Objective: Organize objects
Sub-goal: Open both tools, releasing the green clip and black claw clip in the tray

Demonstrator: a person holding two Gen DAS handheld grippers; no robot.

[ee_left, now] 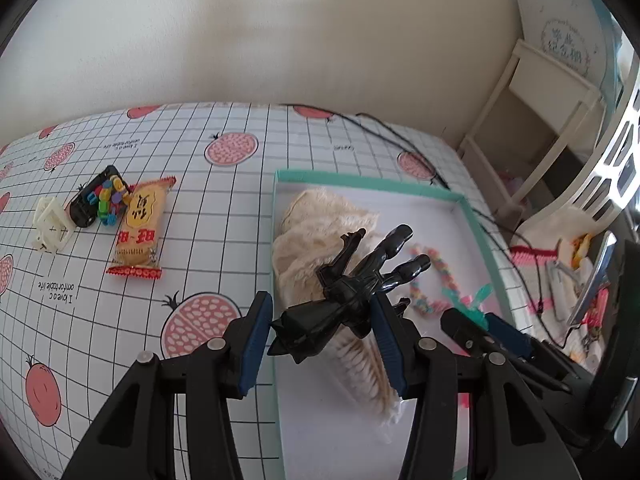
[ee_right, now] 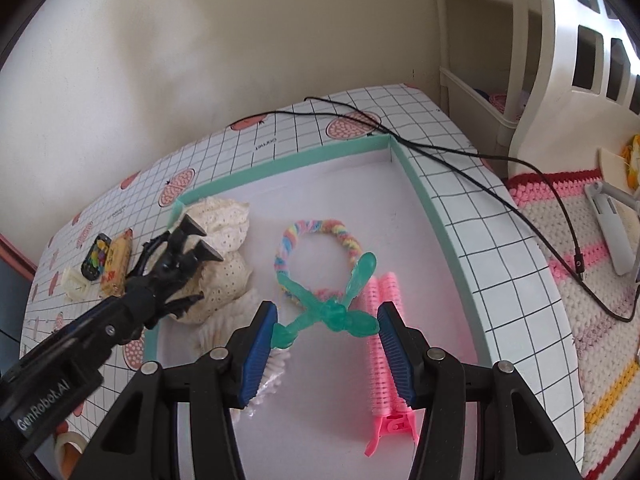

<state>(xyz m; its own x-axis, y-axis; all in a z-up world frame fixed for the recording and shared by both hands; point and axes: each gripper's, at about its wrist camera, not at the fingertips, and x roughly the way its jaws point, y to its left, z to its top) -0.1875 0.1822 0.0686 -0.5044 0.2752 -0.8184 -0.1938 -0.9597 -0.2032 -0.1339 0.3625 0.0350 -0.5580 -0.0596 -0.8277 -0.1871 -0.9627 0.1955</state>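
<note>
My left gripper [ee_left: 322,314] is shut on a black toy figure [ee_left: 344,292], held over the left rim of a teal-edged white box [ee_left: 476,216]. From the right wrist the same figure [ee_right: 168,268] sticks up out of the left gripper [ee_right: 134,310]. My right gripper [ee_right: 326,314] is shut on a translucent teal toy figure [ee_right: 332,312] above the box floor [ee_right: 360,196]. Inside the box lie a cream lace cloth [ee_left: 320,216], a pastel braided loop [ee_right: 316,228] and a pink hair roller clip [ee_right: 384,392].
On the grid tablecloth left of the box lie a yellow snack packet [ee_left: 140,224], a black case with coloured beads [ee_left: 100,200] and a white plastic piece [ee_left: 50,220]. A black cable [ee_right: 472,156] crosses the box's far corner. A crocheted mat [ee_right: 600,280] lies right.
</note>
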